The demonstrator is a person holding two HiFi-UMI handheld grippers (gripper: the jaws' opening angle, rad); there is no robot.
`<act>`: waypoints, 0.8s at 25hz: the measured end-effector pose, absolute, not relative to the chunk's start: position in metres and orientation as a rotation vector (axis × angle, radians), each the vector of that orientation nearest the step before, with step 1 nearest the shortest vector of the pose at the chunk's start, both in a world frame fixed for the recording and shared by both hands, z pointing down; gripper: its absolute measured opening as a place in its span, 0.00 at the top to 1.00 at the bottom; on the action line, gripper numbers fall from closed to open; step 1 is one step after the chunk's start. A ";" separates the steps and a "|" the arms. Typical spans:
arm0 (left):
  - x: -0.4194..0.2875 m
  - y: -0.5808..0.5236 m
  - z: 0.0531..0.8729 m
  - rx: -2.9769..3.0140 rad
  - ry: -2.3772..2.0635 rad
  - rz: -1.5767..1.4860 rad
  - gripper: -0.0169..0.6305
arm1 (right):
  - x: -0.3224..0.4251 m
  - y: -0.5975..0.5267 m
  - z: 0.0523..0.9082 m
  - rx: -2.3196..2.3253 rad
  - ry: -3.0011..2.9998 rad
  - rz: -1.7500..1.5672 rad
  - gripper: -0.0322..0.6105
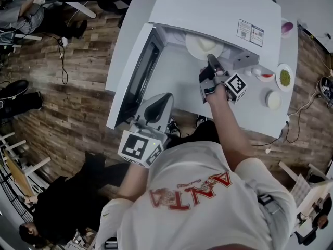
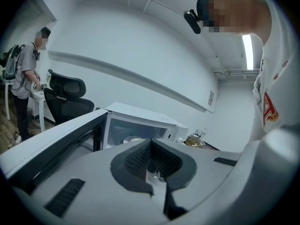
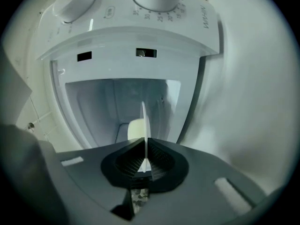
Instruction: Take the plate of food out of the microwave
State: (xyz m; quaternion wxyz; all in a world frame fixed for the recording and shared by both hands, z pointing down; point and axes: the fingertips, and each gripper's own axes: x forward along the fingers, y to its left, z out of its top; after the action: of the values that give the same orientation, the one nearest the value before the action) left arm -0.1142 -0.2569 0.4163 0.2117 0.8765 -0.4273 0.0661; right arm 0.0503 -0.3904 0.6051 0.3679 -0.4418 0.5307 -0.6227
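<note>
Bench carries microwave, door swung wide, so opening is done. Plate sits at cavity mouth, mostly inside, not out yet. Left gripper hangs near door, jaws pressed together on nothing. Right gripper jaws pinch plate's near rim, so grasp looks made. Pale food lies on plate. Left to do, prob.: draw plate clear & set it on bench.

head: overhead, steeply down | gripper views: near — all share microwave
</note>
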 end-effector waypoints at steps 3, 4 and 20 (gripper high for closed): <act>-0.109 -0.253 0.412 2.457 -1.163 0.176 0.96 | 0.050 -0.375 0.598 -1.134 1.385 -1.608 0.92; -0.107 -0.251 0.410 2.466 -1.152 0.174 0.96 | 0.050 -0.368 0.596 -1.132 1.387 -1.609 0.92; -0.046 -0.213 0.399 2.659 -0.826 0.207 0.96 | 0.097 -0.220 0.620 -1.246 1.262 -1.607 0.92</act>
State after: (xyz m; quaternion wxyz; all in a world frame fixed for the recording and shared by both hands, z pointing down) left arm -0.0455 -0.2126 0.3988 0.1740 0.9379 -0.2912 0.0730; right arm 0.0965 -0.2202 0.6199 0.3655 -0.4847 0.4906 -0.6251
